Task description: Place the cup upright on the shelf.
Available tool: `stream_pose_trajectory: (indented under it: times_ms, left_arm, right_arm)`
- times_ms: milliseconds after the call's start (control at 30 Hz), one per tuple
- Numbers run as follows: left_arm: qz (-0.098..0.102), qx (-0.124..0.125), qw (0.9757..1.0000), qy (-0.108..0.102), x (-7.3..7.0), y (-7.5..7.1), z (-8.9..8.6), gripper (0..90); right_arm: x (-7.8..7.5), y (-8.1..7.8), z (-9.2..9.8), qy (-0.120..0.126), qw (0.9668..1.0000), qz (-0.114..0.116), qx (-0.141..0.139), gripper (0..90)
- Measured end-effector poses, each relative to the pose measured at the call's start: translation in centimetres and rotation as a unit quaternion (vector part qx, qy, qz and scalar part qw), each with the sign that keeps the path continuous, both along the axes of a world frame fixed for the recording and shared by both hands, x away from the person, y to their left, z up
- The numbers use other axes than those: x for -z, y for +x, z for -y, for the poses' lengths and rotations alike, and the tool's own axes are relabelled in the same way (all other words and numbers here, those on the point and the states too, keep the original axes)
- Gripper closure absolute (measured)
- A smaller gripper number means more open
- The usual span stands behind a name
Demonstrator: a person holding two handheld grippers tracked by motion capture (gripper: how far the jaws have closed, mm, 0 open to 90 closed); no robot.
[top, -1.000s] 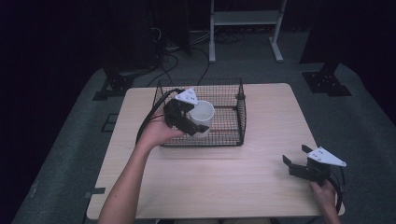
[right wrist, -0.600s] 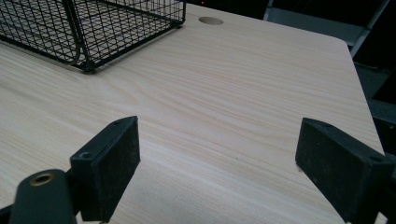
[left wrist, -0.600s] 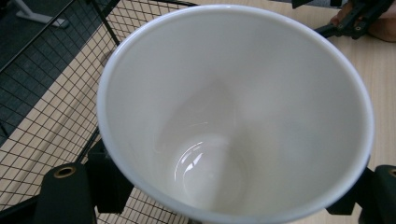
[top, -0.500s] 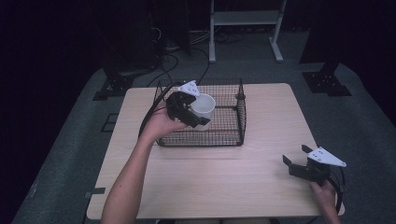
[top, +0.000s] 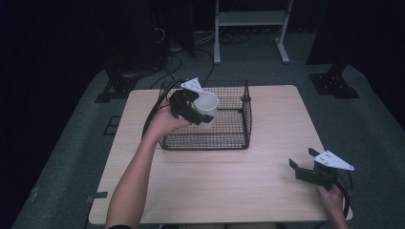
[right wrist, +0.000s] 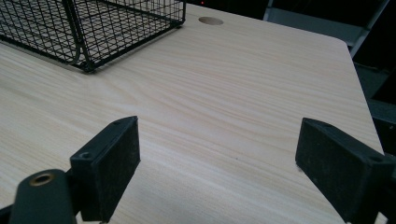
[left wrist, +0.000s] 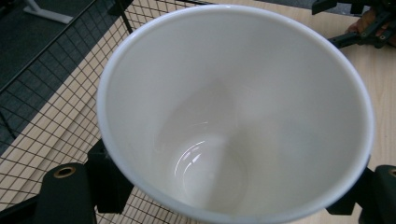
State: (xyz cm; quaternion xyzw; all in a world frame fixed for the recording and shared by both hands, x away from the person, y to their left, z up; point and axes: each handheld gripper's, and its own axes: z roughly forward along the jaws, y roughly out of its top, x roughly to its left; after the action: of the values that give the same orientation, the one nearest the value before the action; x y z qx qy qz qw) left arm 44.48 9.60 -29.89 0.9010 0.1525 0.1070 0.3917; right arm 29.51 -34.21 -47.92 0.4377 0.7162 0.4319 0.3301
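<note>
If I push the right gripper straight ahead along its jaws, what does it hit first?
Probably nothing soon. The right gripper, open, points across bare table; the wire basket sits off to the left of that line, though depth is hard to judge.

The white cup (left wrist: pixel 236 112) between the jaws of the left gripper (top: pixel 193 106) is cut off at the bottom edge of the left gripper view, and its outer wall is hidden there. Behind it, much of the wire basket (left wrist: pixel 51 88) is covered. The right gripper (left wrist: pixel 362 21), beyond the cup, is cropped by the top edge.
</note>
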Motion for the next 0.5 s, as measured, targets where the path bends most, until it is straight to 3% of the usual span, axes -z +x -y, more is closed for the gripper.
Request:
stream_pose_trajectory:
  times_ms: [500]
  left_arm:
    - [-0.006,-0.01,0.9999,0.004,0.7,1.4,0.1,21.3]
  right_arm:
    - [0.0,0.0,0.0,0.002,1.0,0.0,-0.002,13.1]
